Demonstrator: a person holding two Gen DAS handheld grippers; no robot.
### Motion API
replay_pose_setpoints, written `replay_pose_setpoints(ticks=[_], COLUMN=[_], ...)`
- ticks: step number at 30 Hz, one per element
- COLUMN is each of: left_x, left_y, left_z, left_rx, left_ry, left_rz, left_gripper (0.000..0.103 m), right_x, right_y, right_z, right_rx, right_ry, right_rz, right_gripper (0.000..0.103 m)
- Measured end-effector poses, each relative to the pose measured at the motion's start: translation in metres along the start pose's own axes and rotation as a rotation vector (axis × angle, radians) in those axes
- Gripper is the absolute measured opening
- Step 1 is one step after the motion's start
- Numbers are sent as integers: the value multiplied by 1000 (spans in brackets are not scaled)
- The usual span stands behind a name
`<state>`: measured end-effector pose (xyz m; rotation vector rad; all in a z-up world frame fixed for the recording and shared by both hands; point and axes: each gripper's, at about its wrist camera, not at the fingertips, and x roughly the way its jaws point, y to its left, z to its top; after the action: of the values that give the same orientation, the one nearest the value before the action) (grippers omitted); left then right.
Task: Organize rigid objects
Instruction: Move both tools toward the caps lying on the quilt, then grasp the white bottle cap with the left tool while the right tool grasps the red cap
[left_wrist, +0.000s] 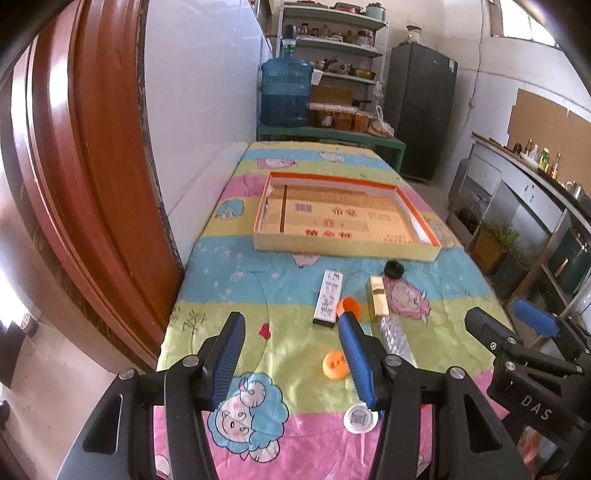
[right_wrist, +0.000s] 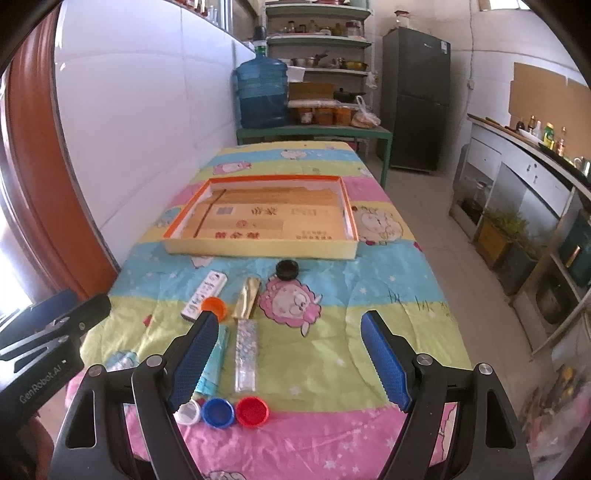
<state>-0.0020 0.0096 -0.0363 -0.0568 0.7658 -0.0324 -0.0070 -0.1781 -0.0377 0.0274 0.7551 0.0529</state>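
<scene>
Left gripper (left_wrist: 291, 354) and right gripper (right_wrist: 291, 360) both spread wide, gripping nothing, poised above the table; 3 caps (right_wrist: 220, 412), white box (right_wrist: 204, 294), gold box (right_wrist: 246, 298) loose near the empty tray (right_wrist: 258, 251); likely destination.

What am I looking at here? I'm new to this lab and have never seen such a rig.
A person holds two hand-held grippers, each with a fisheye camera looking along its blue-padded fingers. One picture is from the left gripper, the other from the right gripper; each also catches the other at its edge. Both are open and hold nothing. On the cartoon cloth lie an open, shallow box, a black cap, a white packet, a gold packet, a clear strip, and red and blue caps.
</scene>
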Motion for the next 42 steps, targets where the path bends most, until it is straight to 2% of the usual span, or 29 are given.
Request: replay_pose_setpoints(ticks=[17,25,31,37,42], left_x=[19,23,21,26,31], left_y=[-8,-12,-15,-17,-28], left_z=[-41,-61,-73,-83,-90], left_rx=[49,89,110,105,142], left_ry=[76,101,100,130,146], left_rz=[-47,-94,-100,-160,-199], left_gripper=[53,53,53,53,53], right_x=[16,24,25,27,34], right_y=[-1,-7,-8,-6,-6], right_z=[-46,-69,-78,-85,-91], right_rx=[-44,-52,-52,-65,-77], right_ry=[54,100,112,122,140], right_rz=[-4,8,16,31,31], right_gripper=[81,81,81,81,81])
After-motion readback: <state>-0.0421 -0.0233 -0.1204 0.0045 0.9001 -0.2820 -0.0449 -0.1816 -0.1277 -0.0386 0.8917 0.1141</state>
